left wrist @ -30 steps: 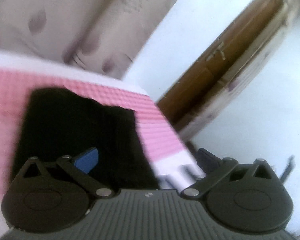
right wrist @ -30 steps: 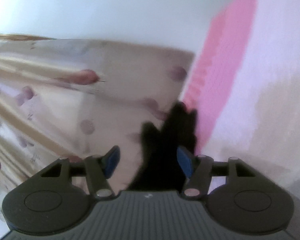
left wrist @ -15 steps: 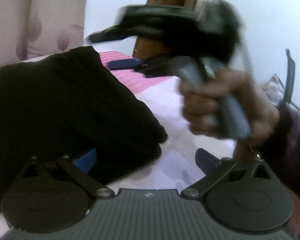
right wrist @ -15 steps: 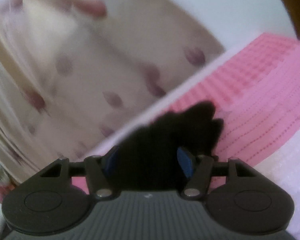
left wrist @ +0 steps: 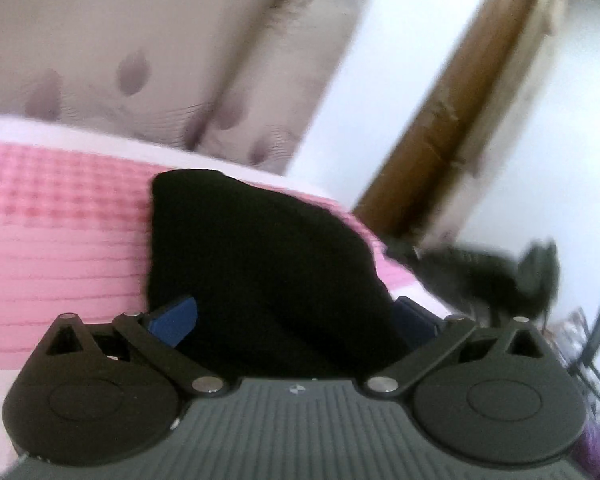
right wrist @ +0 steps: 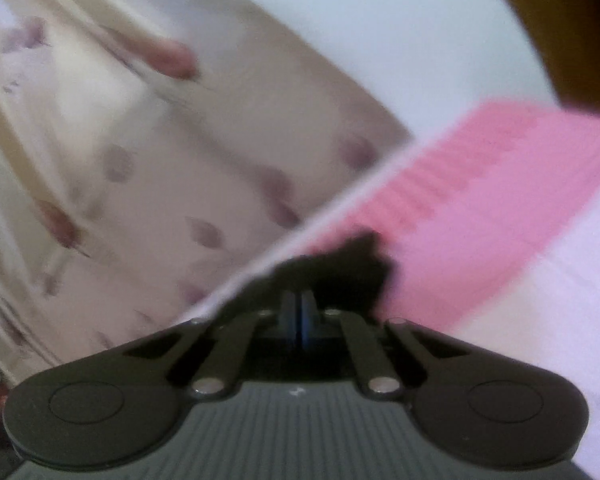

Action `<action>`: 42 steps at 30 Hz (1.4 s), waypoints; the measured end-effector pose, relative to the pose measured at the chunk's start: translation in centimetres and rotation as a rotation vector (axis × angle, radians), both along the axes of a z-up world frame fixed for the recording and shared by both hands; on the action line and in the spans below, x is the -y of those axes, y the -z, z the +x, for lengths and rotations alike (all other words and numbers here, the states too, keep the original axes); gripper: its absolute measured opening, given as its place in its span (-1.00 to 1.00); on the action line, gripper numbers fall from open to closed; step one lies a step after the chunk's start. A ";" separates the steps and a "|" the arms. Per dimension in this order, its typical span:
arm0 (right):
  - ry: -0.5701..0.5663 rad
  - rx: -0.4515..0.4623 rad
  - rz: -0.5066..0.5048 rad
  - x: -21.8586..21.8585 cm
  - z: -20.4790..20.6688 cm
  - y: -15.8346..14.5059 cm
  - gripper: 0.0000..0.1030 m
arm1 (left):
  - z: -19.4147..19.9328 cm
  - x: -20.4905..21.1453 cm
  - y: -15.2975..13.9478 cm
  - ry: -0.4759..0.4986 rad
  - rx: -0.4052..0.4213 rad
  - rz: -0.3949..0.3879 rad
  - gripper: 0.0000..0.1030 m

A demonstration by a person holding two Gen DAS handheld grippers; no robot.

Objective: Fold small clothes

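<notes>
A black garment (left wrist: 260,256) lies folded into a rough wedge on the pink and white bed cover (left wrist: 60,232). My left gripper (left wrist: 296,320) is open, its blue fingers (left wrist: 174,318) spread wide, and the garment's near end sits between them. In the right wrist view my right gripper (right wrist: 299,314) has its blue pads pressed together, with the black cloth (right wrist: 352,268) just past the tips; whether cloth is pinched is unclear. The right gripper also shows as a dark blur in the left wrist view (left wrist: 480,276), right of the garment.
A patterned curtain (left wrist: 160,60) hangs behind the bed. A white wall and a brown wooden door frame (left wrist: 452,120) are at the right. A dark chair (left wrist: 596,344) stands at the far right edge. The bed's far edge runs close behind the garment.
My right gripper has gone from open around the black cloth to shut. The left gripper has swung back toward the curtain and stayed open, and the garment now lies between its fingers.
</notes>
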State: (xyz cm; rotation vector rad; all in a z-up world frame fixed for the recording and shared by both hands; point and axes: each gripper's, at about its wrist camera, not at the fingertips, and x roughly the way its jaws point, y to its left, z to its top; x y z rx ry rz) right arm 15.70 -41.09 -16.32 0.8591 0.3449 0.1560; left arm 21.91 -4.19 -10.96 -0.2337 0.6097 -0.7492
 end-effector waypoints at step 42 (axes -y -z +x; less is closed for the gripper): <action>-0.101 -0.055 0.071 0.2 1.1 0.5 0.95 | 3.5 -5.0 1.6 -0.145 -0.153 -0.196 1.00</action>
